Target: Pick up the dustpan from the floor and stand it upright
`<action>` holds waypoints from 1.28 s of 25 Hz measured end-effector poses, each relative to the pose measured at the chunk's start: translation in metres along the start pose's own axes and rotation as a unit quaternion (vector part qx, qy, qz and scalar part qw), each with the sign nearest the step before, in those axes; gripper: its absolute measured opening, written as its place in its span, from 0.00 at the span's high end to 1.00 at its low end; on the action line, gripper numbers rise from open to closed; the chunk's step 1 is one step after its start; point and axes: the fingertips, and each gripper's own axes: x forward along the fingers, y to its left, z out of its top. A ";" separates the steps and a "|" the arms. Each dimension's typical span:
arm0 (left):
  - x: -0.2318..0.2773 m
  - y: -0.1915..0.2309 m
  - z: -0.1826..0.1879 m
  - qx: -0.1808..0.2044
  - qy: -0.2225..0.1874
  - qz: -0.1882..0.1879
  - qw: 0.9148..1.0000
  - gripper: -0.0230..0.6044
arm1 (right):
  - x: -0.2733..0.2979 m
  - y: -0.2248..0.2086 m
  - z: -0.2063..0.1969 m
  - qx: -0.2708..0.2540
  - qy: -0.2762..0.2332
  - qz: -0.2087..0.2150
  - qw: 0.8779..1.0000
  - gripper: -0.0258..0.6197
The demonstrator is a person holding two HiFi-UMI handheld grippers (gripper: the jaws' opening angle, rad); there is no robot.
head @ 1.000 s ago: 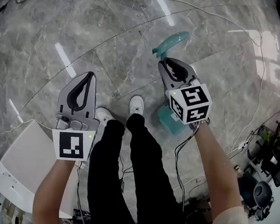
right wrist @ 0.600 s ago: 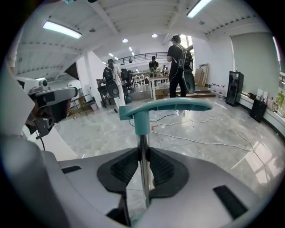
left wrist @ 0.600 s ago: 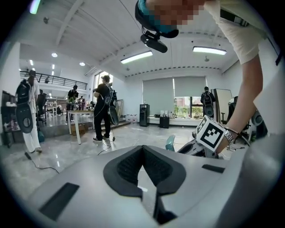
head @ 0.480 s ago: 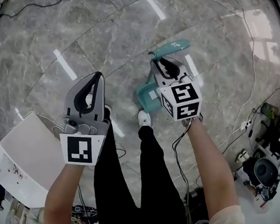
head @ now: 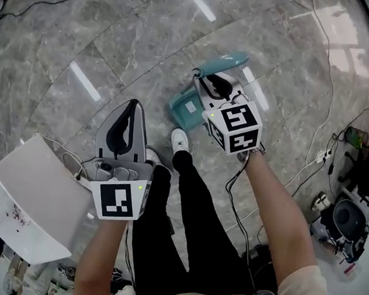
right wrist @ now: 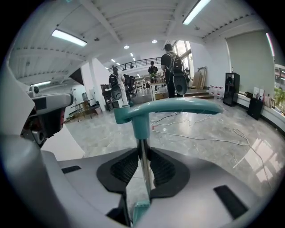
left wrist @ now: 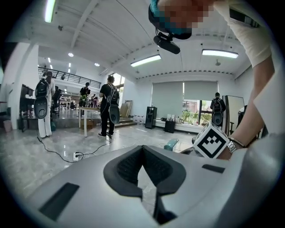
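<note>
Teal dustpan — pole pinched in right hand-held gripper

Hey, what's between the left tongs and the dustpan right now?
Only bare marble floor, as the head view shows. The left tongs are empty, the person's white shoe sits just beside that stretch, and the right tongs grip the dustpan.

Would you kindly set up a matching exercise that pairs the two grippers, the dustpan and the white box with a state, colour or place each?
Things:
1. left gripper
2. right gripper
3. dustpan
4. white box

Descriptions:
A. teal
B. clamped on a thin pole
C. jaws together, nothing between them
D. lower left of the head view

Pairs: 1-C, 2-B, 3-A, 4-D.
</note>
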 end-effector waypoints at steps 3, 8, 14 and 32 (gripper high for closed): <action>-0.020 -0.008 -0.012 -0.006 0.011 -0.001 1.000 0.95 | -0.012 -0.001 -0.009 0.018 -0.004 -0.022 1.000 0.81; -0.044 -0.019 -0.013 0.010 0.005 -0.013 1.000 0.95 | -0.035 -0.010 -0.018 0.047 -0.012 -0.068 0.997 0.81; -0.098 -0.041 0.031 0.011 -0.017 -0.026 0.999 0.95 | -0.113 0.020 -0.015 0.047 -0.015 -0.087 0.995 0.81; -0.354 -0.208 0.308 0.038 -0.138 -0.038 0.989 0.95 | -0.551 0.209 0.179 0.042 -0.258 -0.077 0.962 0.93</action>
